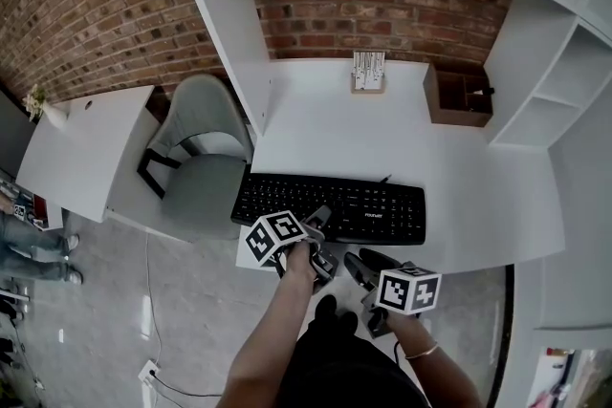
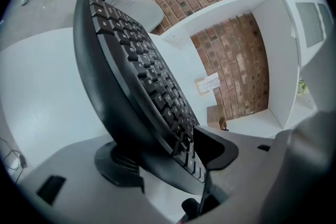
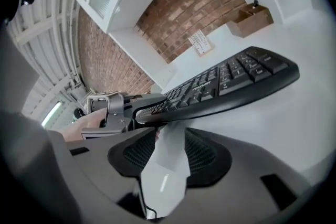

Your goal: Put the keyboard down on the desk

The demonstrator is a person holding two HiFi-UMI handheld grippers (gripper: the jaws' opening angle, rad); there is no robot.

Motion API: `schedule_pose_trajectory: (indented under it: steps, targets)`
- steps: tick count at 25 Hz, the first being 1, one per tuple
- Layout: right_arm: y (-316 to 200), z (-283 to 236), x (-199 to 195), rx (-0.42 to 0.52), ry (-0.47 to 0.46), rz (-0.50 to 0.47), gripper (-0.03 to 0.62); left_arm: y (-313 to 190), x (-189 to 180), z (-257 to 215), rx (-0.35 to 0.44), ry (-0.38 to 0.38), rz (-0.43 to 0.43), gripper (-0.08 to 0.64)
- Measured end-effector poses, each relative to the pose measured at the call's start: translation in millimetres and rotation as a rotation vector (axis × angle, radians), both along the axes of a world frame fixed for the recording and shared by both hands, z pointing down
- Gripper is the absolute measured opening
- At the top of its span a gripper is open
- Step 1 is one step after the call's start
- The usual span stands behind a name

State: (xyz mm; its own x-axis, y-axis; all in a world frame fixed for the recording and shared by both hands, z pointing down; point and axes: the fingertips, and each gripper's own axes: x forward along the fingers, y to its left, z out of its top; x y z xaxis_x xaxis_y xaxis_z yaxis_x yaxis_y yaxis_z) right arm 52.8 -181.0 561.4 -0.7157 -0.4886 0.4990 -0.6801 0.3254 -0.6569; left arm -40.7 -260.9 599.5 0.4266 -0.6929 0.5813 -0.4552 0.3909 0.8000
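Note:
A black keyboard lies lengthwise along the front of the white desk; whether it rests fully on the top I cannot tell. My left gripper is shut on its front edge left of the middle. In the left gripper view the keyboard runs away between the clamped jaws of the left gripper. My right gripper hangs just off the desk's front edge, below the keyboard. It stands open with only the desk edge between its pads. The keyboard passes ahead of it.
A grey chair stands left of the desk, beside a white side table. A wooden organiser and a small card holder sit at the back by the brick wall. White shelves rise on the right.

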Motion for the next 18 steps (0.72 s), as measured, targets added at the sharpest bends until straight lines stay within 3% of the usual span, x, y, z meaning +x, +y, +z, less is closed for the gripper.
schedule_pose_trajectory:
  steps: [3, 8, 14, 18]
  targets:
    - [-4.5, 1.3, -4.1, -0.054, -0.100, 0.033, 0.186, 0.1, -0.3, 0.5, 0.002, 0.000, -0.002, 0.285]
    - [-15.3, -2.7, -3.4, -0.048, -0.162, 0.093, 0.218, -0.3, 0.4, 1.0, 0.009, -0.001, -0.003, 0.285]
    - [-21.4, -4.0, -2.2, -0.066, -0.230, 0.168, 0.222, -0.7, 0.4, 0.3, 0.011, -0.006, 0.002, 0.285]
    - [-23.8, -1.2, -2.5, -0.138, -0.315, 0.212, 0.221, -0.4, -0.3, 0.6, 0.011, -0.004, -0.007, 0.285]
